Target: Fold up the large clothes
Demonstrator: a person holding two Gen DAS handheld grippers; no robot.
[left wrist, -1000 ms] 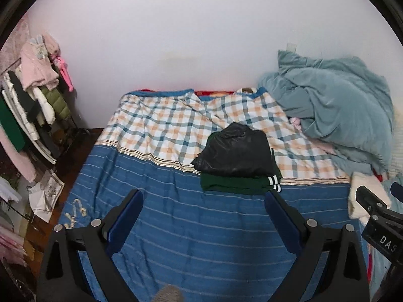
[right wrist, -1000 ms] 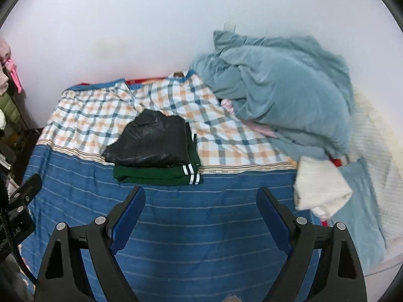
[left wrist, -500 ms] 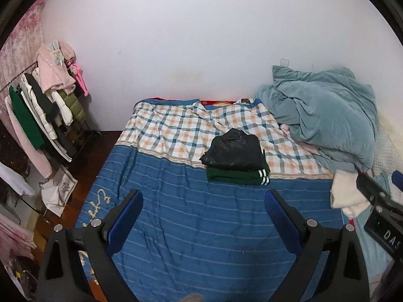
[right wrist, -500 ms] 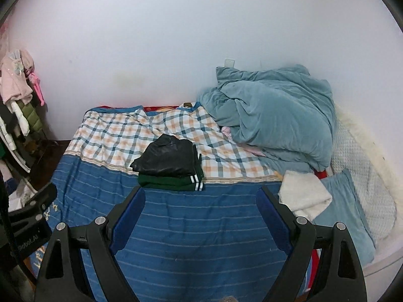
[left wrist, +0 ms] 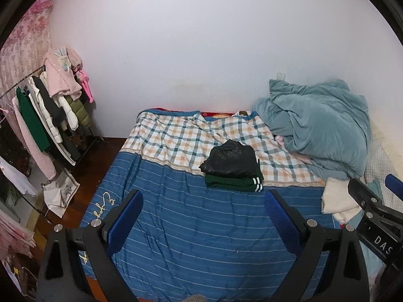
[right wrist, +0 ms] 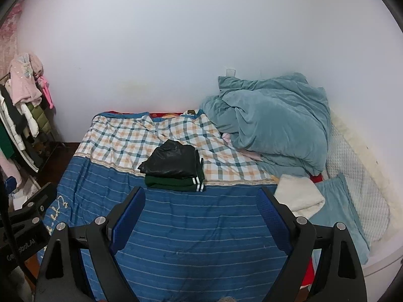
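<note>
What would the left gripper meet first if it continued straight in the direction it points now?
Probably the blue striped bedcover: the open left gripper is held above it, angled downward. The folded stack, black garment on green one, lies just beyond; depth is unclear.

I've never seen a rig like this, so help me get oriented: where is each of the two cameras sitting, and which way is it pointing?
Left wrist view: sits on the left tongs, looking forward and down over the bed; its two open blue fingers show, with the right tongs at the right edge.
Right wrist view: sits on the right tongs, facing the same bed; its open fingers show.
Both share the folded clothes stack and the teal quilt.
</note>
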